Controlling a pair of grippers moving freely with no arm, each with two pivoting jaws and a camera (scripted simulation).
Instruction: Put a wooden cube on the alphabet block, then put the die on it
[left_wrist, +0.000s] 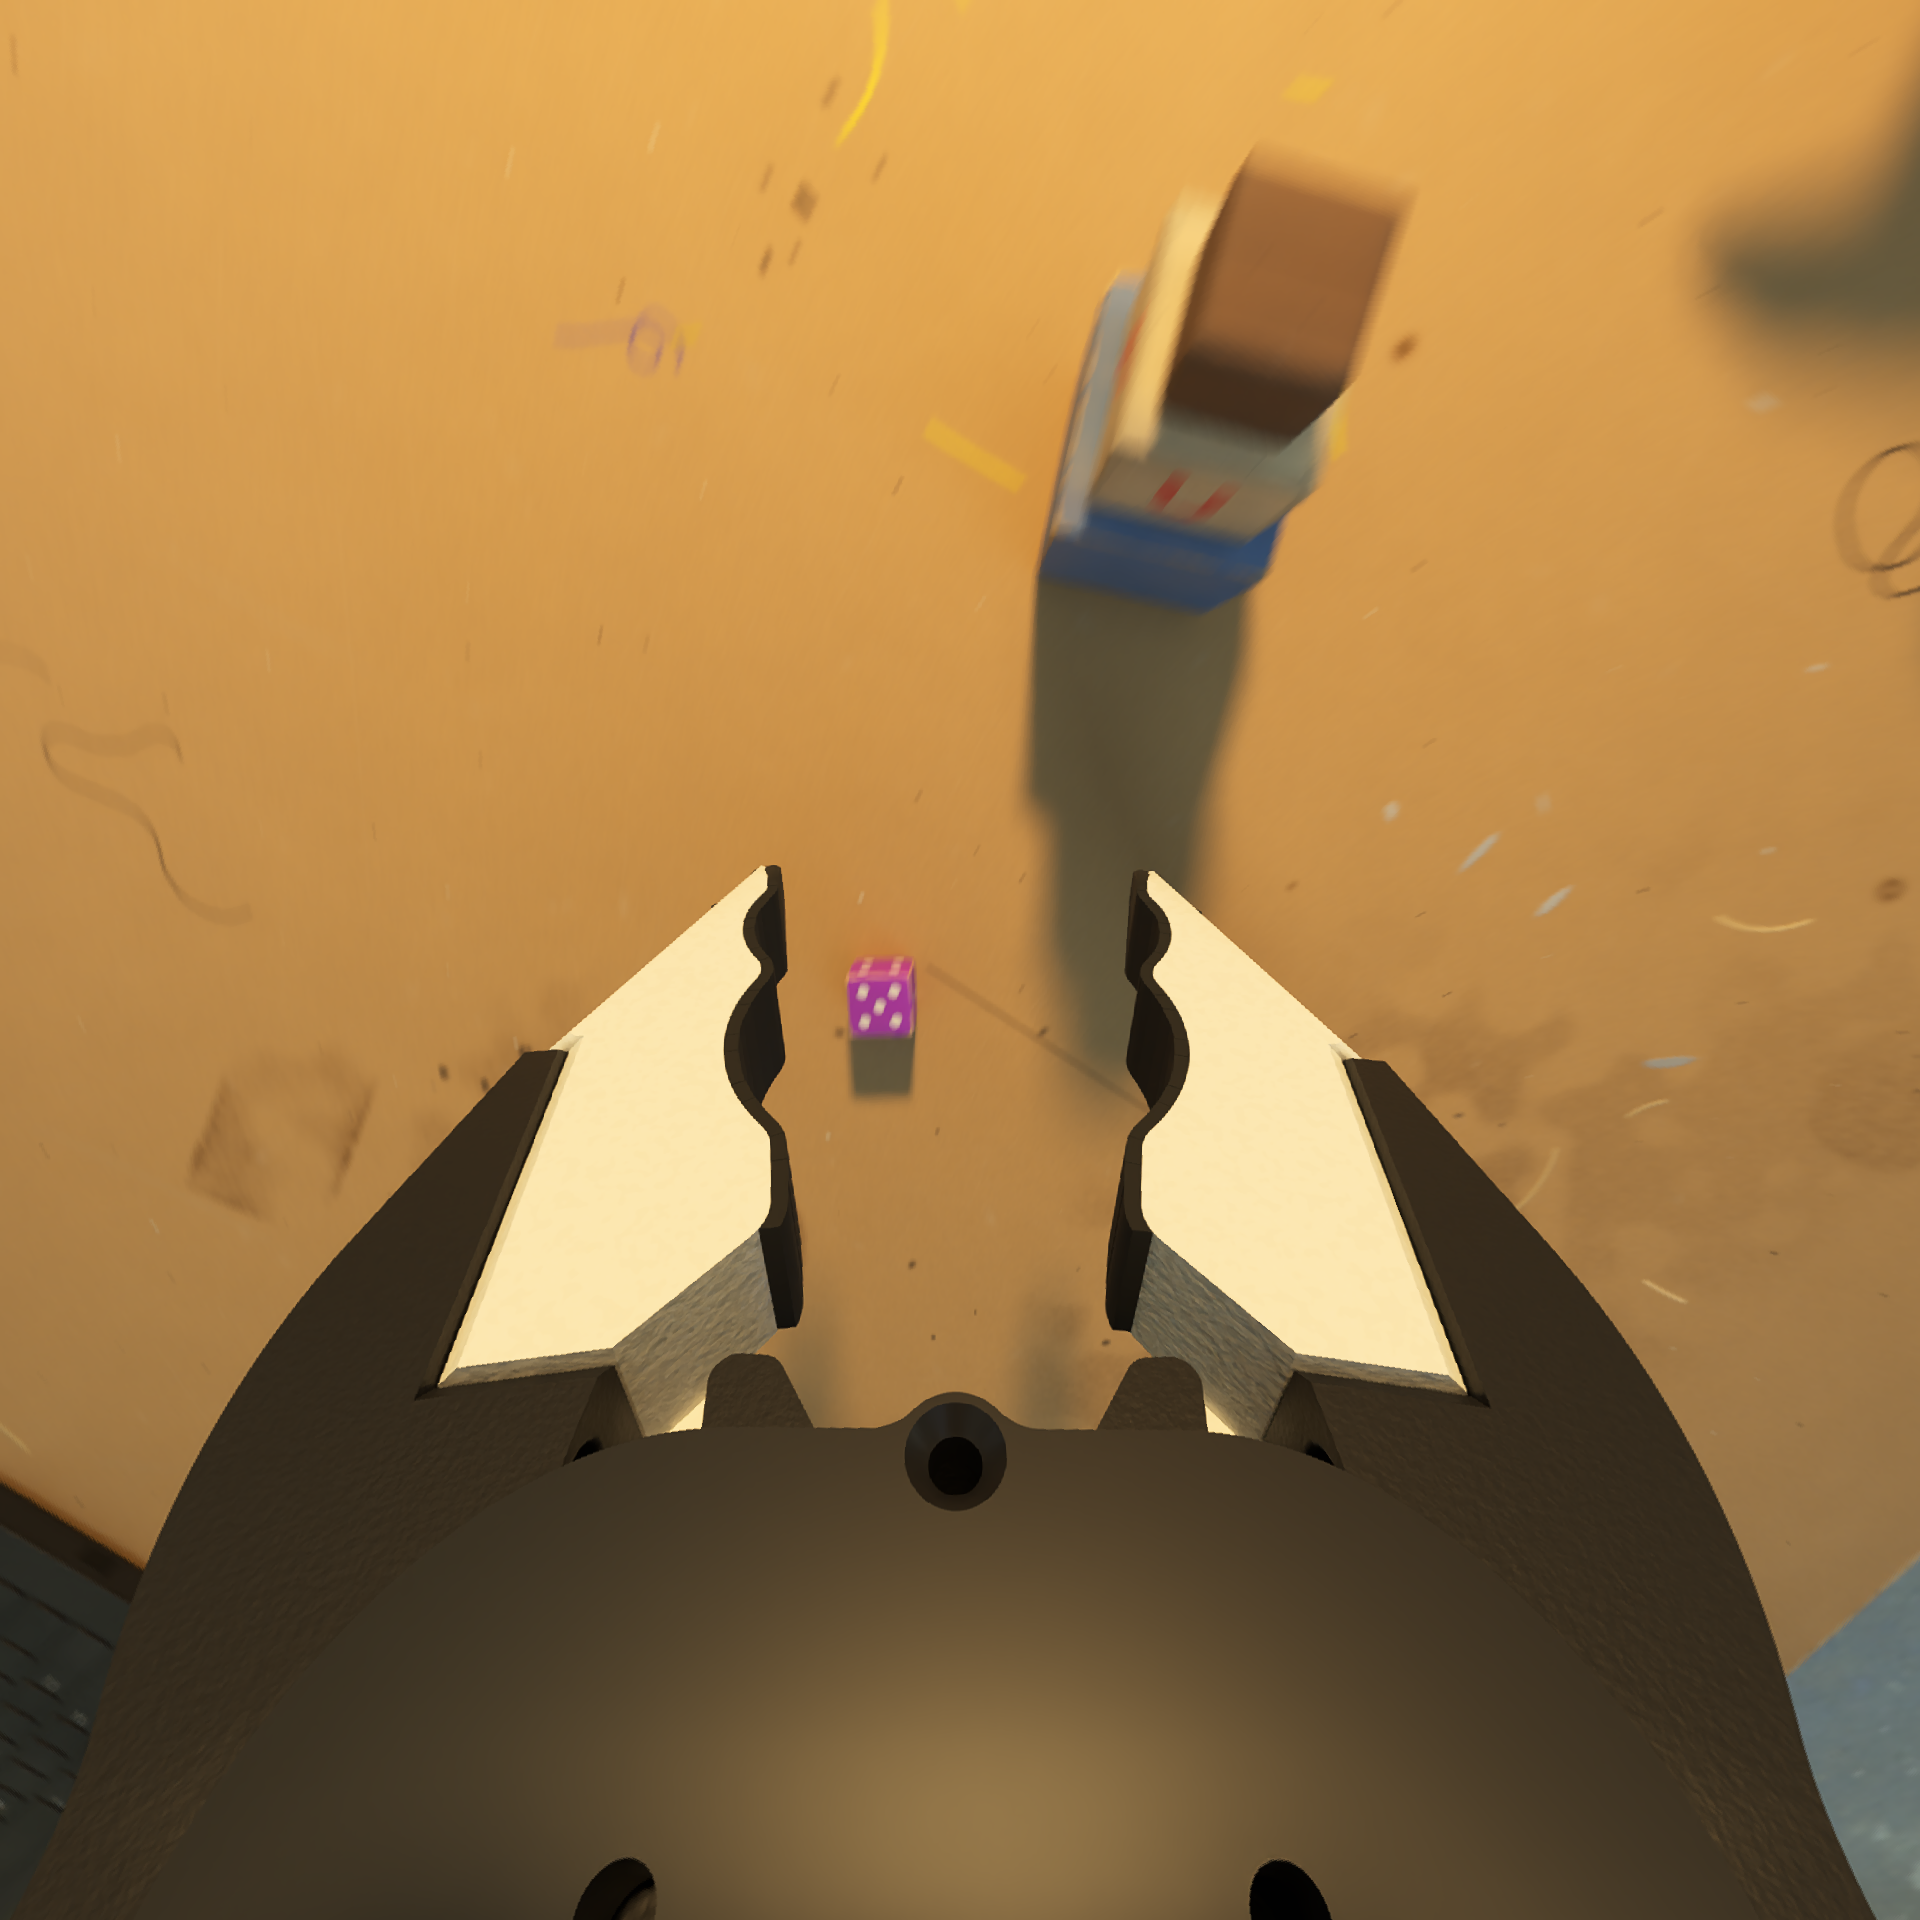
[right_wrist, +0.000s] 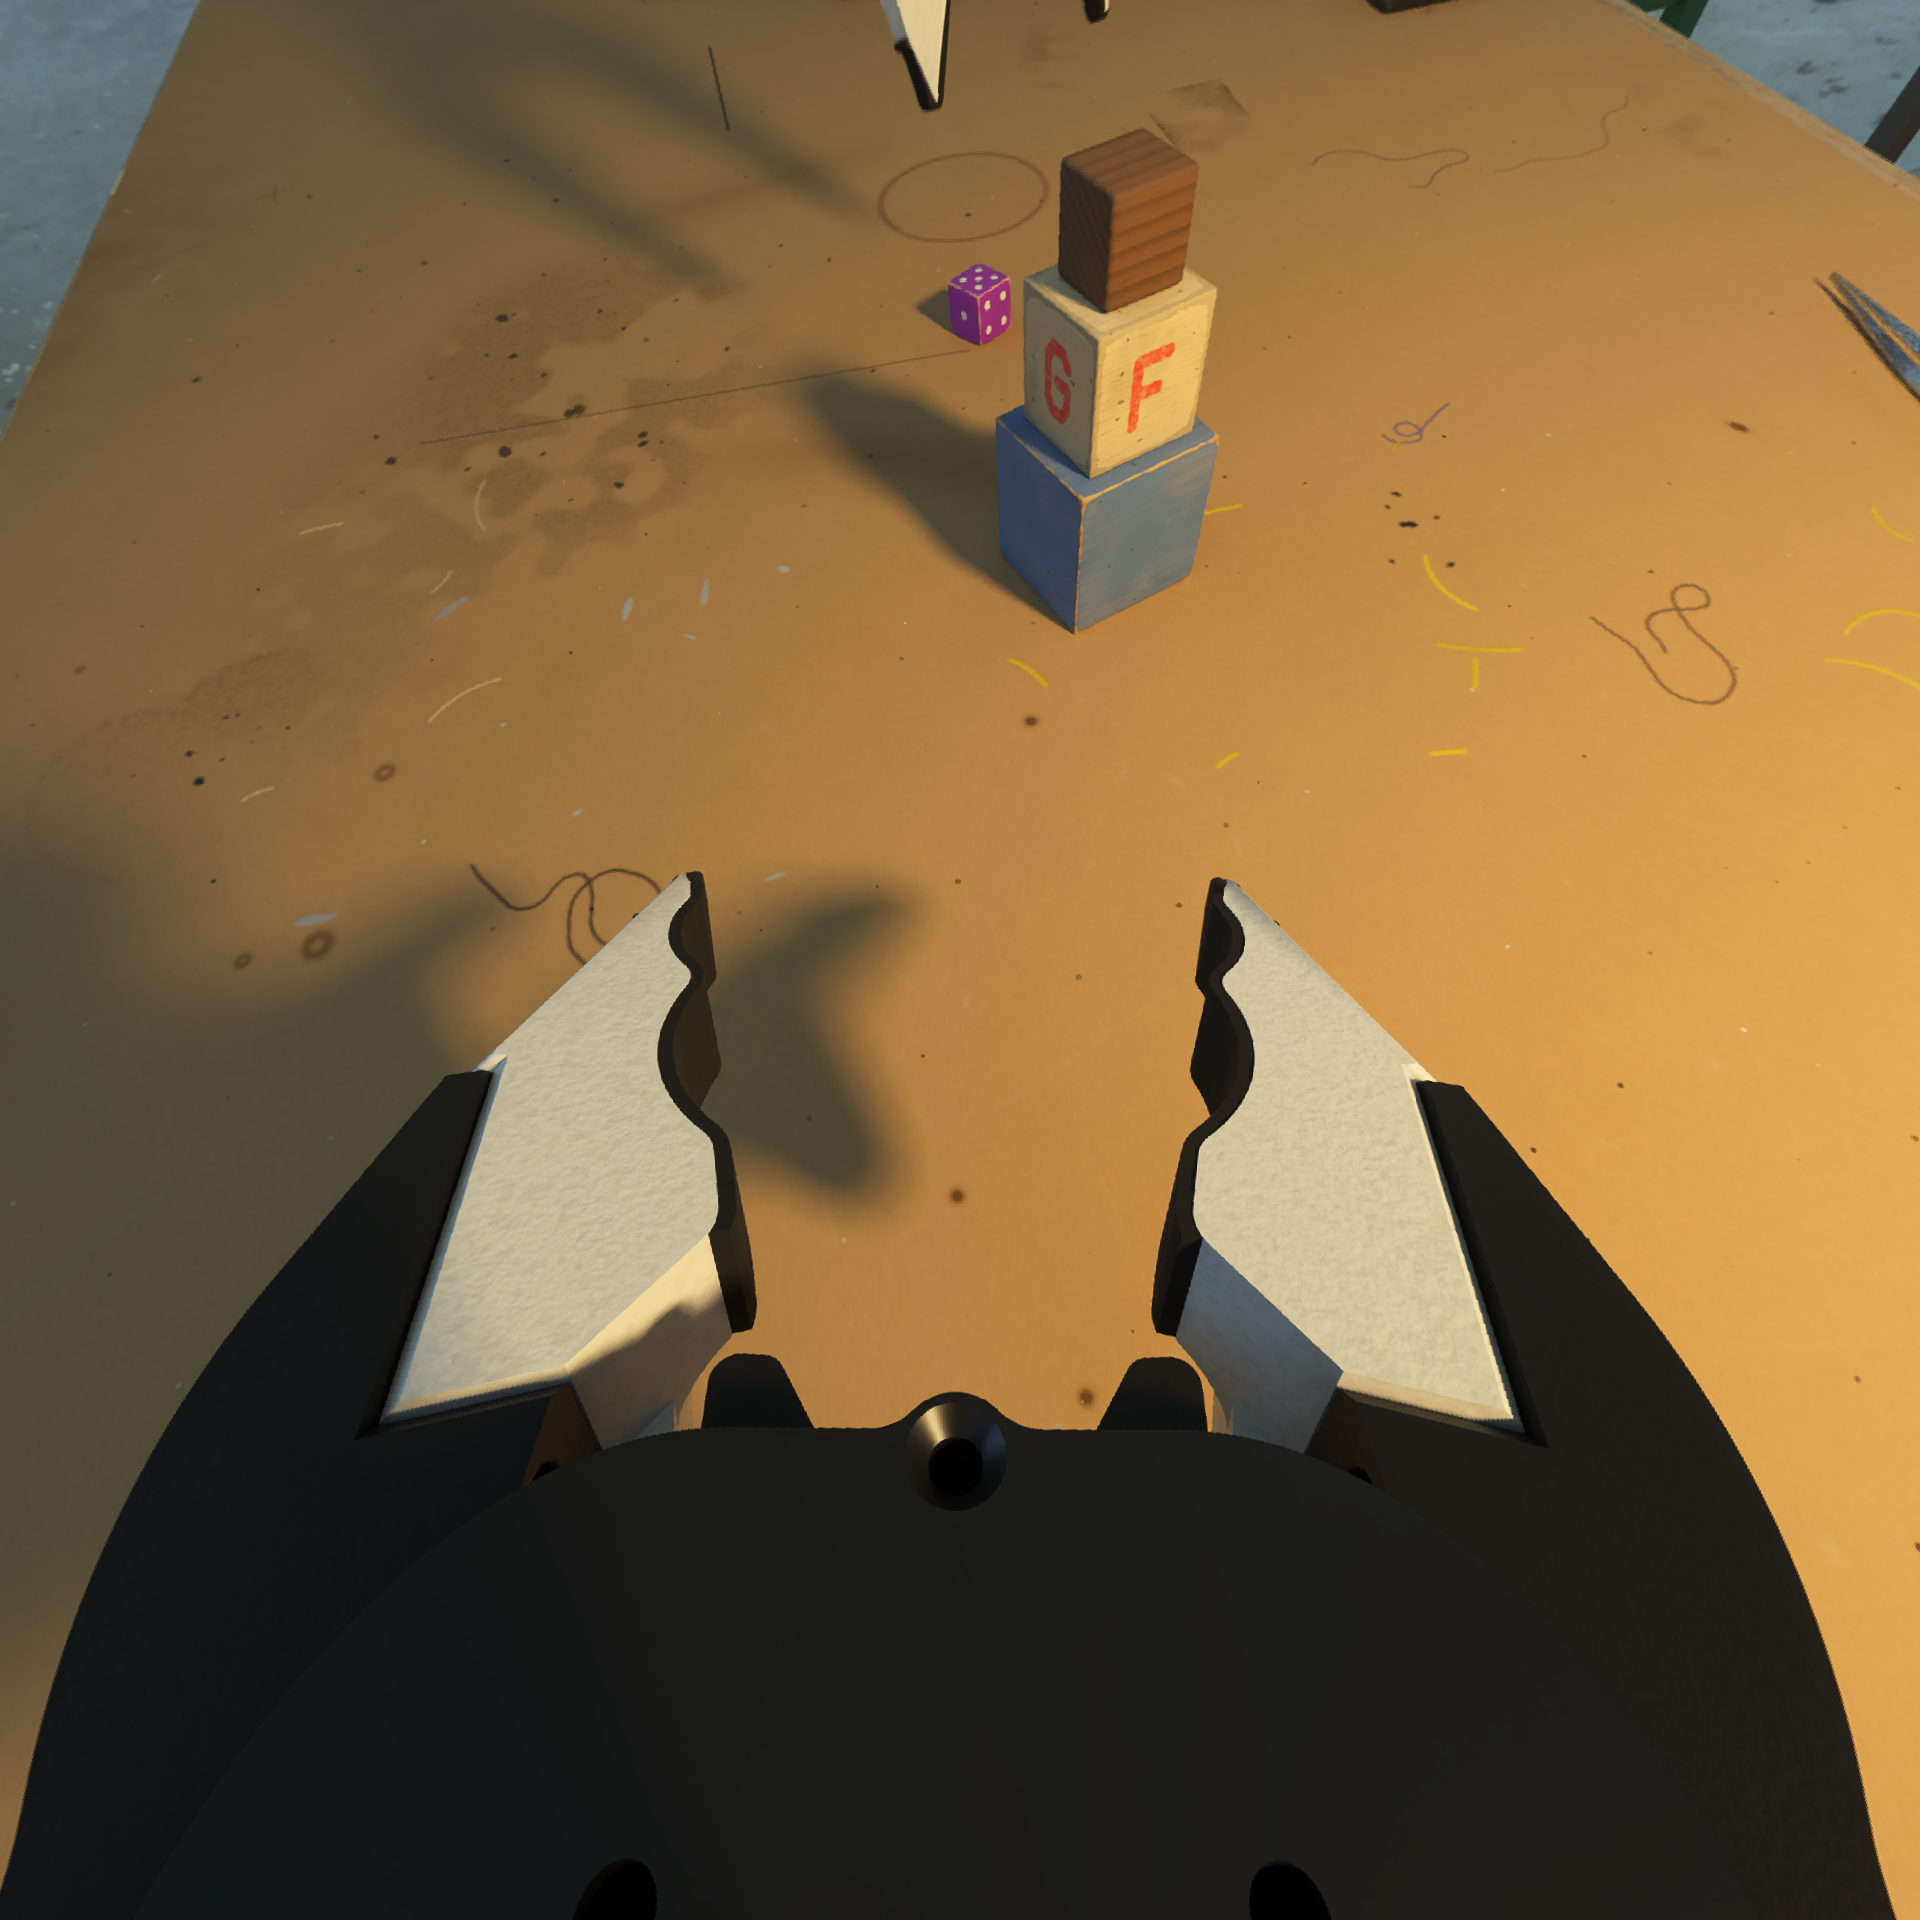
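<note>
A stack stands on the table: a blue block at the bottom, the cream alphabet block with red letters on it, and a brown wooden cube on top. The stack also shows blurred in the left wrist view, with the wooden cube uppermost. A purple die with white dots sits on the table just left of the stack. My left gripper is open, high above the die, which lies between its fingers in view. My right gripper is open and empty, well short of the stack.
The brown tabletop is scuffed, with pencil and chalk marks. The fingertips of the left gripper show at the top of the right wrist view. The table's edges show at the far left and far right, with grey floor beyond.
</note>
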